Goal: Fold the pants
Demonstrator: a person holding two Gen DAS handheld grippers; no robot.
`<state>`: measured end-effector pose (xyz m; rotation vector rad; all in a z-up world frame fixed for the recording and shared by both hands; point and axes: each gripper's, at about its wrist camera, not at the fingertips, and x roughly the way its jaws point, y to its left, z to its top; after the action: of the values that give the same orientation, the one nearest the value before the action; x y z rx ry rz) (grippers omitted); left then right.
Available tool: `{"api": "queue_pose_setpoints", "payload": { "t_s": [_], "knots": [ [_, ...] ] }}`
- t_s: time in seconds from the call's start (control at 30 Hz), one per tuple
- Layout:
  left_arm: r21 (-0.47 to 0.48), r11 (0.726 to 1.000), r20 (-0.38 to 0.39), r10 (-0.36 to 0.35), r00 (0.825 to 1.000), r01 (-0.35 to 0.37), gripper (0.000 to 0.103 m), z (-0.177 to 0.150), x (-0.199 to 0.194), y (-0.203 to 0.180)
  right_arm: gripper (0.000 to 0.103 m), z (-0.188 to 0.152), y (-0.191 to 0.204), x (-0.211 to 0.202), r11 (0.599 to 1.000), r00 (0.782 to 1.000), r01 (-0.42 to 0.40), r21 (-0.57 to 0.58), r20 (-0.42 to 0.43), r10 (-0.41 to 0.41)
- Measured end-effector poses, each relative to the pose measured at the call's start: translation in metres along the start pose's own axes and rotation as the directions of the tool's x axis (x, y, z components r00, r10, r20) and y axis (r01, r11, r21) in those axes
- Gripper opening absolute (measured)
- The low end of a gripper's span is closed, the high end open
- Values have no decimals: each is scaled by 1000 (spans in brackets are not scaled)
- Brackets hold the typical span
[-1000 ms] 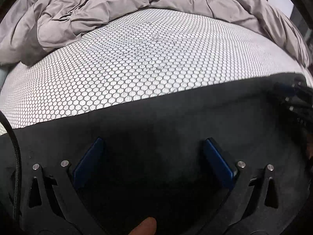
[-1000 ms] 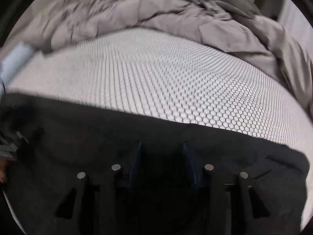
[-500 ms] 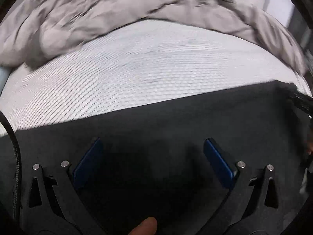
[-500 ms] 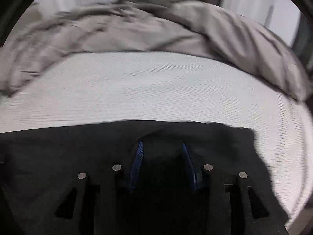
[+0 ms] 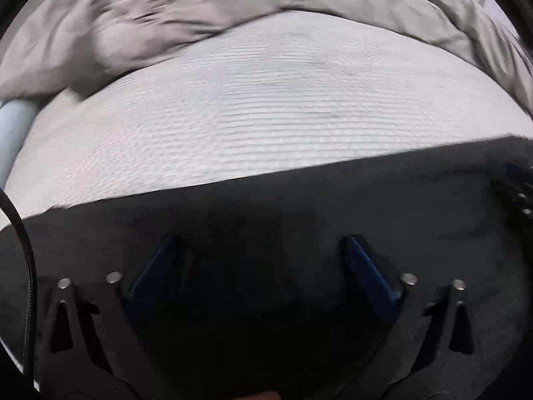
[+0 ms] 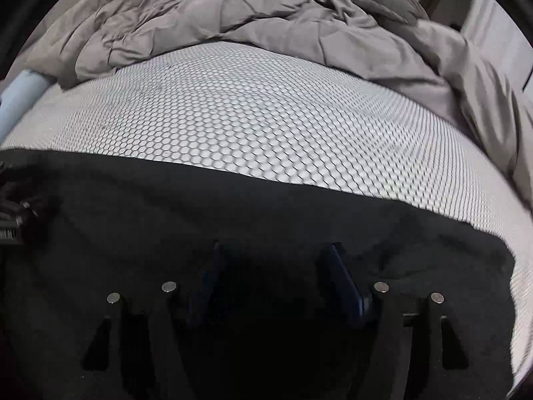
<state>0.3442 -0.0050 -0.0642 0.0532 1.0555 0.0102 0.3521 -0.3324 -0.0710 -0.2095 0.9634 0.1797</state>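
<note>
- The bed surface (image 6: 266, 126), a white cover with a honeycomb print, fills the middle of both views; a rumpled grey duvet (image 6: 233, 23) is heaped along its far side, and a pale blue roll (image 6: 23, 93) shows at the far left edge.
- The black pants (image 6: 233, 206) lie flat on the near part of the bed, directly under and ahead of both tools. Their far edge runs as one long straight line from left to right, so I judge the long axis to lie across the scene, side to side.
- In the right wrist view the cloth ends in a corner at the near right (image 6: 499, 250); in the left wrist view it runs on to the left rim.
- The right gripper (image 6: 276, 266) stands over the right end, close to that corner. Its jaws are at medium width and opening, with cloth below them but nothing pinched that I can see.
- The left gripper (image 5: 260, 260) stands further left along the same band of cloth. Its jaws are wide, just starting to close, with fabric between the blue pads (image 5: 369, 276) but no pressure visible.
- Each tool appears at the edge of the other's view, so they sit side by side along the pants.
- Judgement: the next fold depends on each tool taking its own end and moving across the short axis.
</note>
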Motion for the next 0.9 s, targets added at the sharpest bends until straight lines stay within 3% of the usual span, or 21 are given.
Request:
{"api": "queue_pose_setpoints", "payload": {
  "t_s": [0.07,0.13,0.2,0.23,0.27,0.33,0.47,0.6,0.63,0.7,0.73,0.77,0.8,0.9],
  "knots": [
    [-59,998,11,31,999,-31,89,-9,-7,39,66,1,-6,-2,1000,1000,3,1,6,-3],
    [-111,994,27,-15,1000,18,63,-15,-11,63,66,0,-5,-4,1000,1000,13,-20,19,-13],
    [-157,987,44,-12,999,19,48,-16,-21,72,66,-1,-2,-6,999,999,30,-28,23,-29],
    [-164,985,54,-47,997,55,35,-14,-26,74,66,0,-2,-7,999,999,30,-26,26,-30],
    [-167,981,67,-85,994,95,31,-13,-30,78,66,0,-1,-8,1000,999,16,-21,31,-16],
    [-168,975,127,-122,984,143,30,-8,-50,84,66,2,-1,-13,1000,999,-17,-11,48,18],
    [-254,966,183,6,983,42,30,-10,-73,132,66,0,5,-16,999,998,-14,-45,58,17],
    [-384,923,88,42,995,-5,29,-24,-46,200,66,-2,7,-11,997,999,-3,-76,45,7],
    [-399,916,54,54,997,-28,25,-29,-36,215,66,-3,6,-12,997,999,-7,-74,43,11],
    [-433,889,-5,160,987,-147,24,-43,-25,247,66,-3,4,-13,997,999,-6,-71,42,9],
    [-462,861,-24,228,973,-213,24,-49,-25,264,66,-3,4,-13,997,999,-4,-71,41,7],
    [-496,838,-24,246,969,-226,14,-54,-28,279,66,-3,4,-13,997,999,-1,-73,40,4],
    [-536,822,-18,217,976,-192,3,-63,-32,292,66,-4,5,-13,997,999,2,-77,39,1],
    [-580,805,29,174,984,-125,2,-73,-49,300,66,-5,7,-13,996,999,13,-85,41,-10]
  ]
}}
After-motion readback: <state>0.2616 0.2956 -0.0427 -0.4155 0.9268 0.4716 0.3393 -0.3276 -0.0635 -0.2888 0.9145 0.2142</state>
